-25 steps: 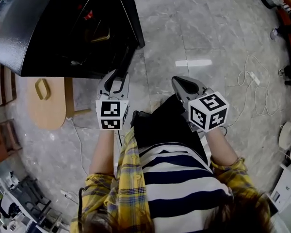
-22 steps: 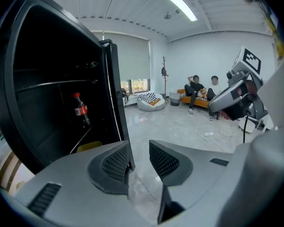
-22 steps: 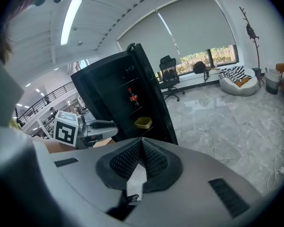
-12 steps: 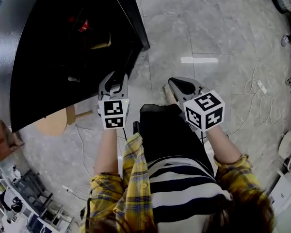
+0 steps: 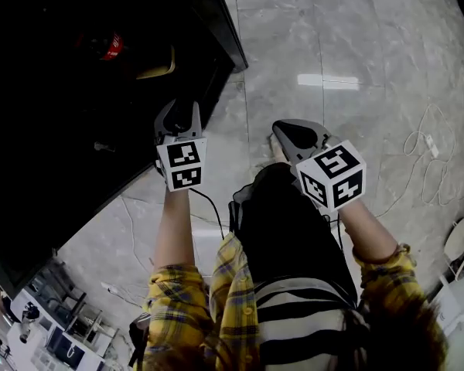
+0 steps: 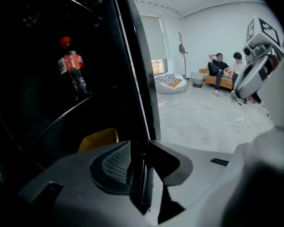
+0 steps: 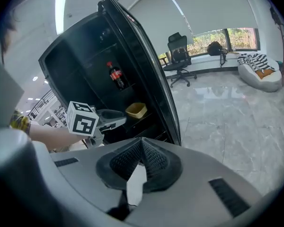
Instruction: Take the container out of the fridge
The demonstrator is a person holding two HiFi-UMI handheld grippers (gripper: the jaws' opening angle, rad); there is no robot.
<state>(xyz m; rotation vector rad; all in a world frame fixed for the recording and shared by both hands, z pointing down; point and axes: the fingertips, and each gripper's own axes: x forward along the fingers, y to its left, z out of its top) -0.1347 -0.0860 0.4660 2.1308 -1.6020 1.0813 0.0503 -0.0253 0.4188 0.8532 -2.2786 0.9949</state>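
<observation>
Two grippers up. Left gripper [image 6: 141, 160] clamps the edge of the fridge door [image 6: 132, 56]; right gripper [image 7: 141, 143] hangs closed, pads together, above the floor [image 5: 332, 37]. Yellow container [image 6: 98, 138] sits on a lower fridge shelf, cola bottle [image 6: 71, 70] above it.

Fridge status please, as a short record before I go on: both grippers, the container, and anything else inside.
left gripper: shut on the edge of the fridge door
right gripper: shut, empty, outside the fridge
fridge: open, dark inside
container: yellow, inside the fridge, untouched
cola bottle: upright, higher up than the container
</observation>
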